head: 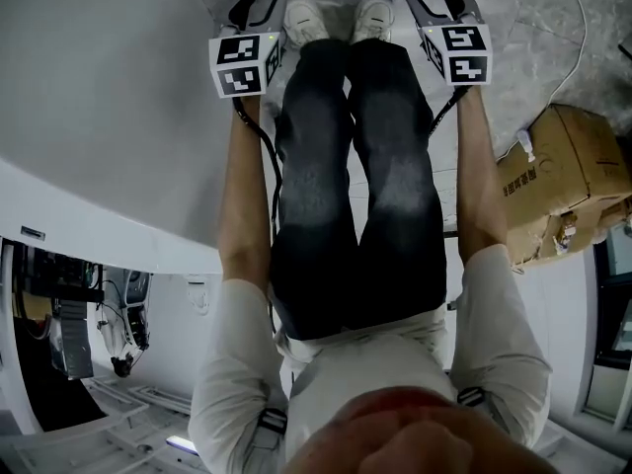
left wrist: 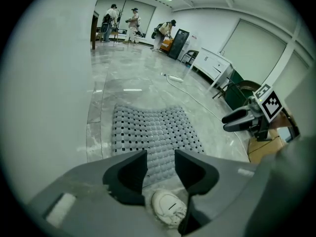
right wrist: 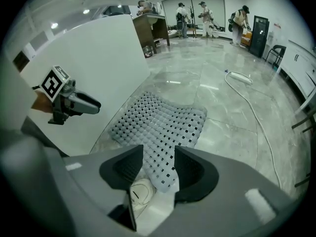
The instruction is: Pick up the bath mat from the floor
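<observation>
Left gripper view: left gripper parted, empty, over grey perforated rubber bath mat. Likewise released: right gripper, over mat's near corner.

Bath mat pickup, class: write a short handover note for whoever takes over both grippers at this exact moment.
Left gripper: open, empty, pointing down at the mat's near edge.
Right gripper: open, empty, aimed at the same edge.
Bath mat: lying on the floor just ahead of the person's white shoes; neither gripper touches it.
Done: both grippers lined up with the near edge.
Left: lower, close the fingers on the edge, lift the mat.
</observation>
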`<control>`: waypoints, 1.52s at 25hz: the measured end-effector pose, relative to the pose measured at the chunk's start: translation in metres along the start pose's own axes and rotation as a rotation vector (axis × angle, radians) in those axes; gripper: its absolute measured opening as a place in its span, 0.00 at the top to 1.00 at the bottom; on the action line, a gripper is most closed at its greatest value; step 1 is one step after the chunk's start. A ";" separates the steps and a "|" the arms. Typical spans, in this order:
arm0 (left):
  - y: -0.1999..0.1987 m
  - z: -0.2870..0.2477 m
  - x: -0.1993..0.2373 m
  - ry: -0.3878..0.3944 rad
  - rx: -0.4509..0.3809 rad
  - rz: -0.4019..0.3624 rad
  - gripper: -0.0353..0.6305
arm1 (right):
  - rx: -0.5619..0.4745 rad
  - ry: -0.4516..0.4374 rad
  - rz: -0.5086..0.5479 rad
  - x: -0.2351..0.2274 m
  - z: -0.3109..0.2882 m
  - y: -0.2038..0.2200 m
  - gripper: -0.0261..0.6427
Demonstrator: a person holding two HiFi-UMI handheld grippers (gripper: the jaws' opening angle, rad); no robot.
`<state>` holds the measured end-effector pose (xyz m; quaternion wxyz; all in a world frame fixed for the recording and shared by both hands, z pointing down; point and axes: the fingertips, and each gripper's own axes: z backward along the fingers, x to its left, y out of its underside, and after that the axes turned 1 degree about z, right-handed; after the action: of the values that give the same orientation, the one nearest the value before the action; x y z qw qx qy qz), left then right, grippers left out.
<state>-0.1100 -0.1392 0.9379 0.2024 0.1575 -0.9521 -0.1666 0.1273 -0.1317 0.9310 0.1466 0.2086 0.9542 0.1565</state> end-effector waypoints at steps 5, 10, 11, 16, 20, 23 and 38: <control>0.012 -0.018 0.013 -0.021 0.014 0.007 0.66 | 0.008 0.000 -0.005 -0.005 -0.019 0.010 0.64; 0.023 -0.036 0.026 -0.030 0.030 0.013 0.61 | 0.015 0.004 -0.021 -0.011 -0.041 0.018 0.61; 0.024 -0.039 0.030 -0.033 0.032 0.013 0.60 | 0.015 0.005 -0.026 -0.012 -0.045 0.019 0.60; 0.029 -0.057 0.046 -0.044 0.046 0.014 0.56 | 0.014 0.012 -0.066 -0.020 -0.065 0.024 0.58; 0.033 -0.071 0.058 -0.057 0.065 0.013 0.52 | 0.038 0.020 -0.084 -0.027 -0.082 0.033 0.54; 0.037 -0.083 0.069 -0.071 0.080 0.016 0.48 | 0.054 0.026 -0.105 -0.033 -0.095 0.041 0.52; 0.054 -0.131 0.119 -0.155 0.124 0.034 0.31 | 0.127 0.056 -0.167 -0.068 -0.145 0.074 0.49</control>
<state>-0.1684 -0.1674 1.1108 0.1206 0.1403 -0.9759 -0.1155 0.1626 -0.1319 1.1039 0.1191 0.1326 0.9800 0.0886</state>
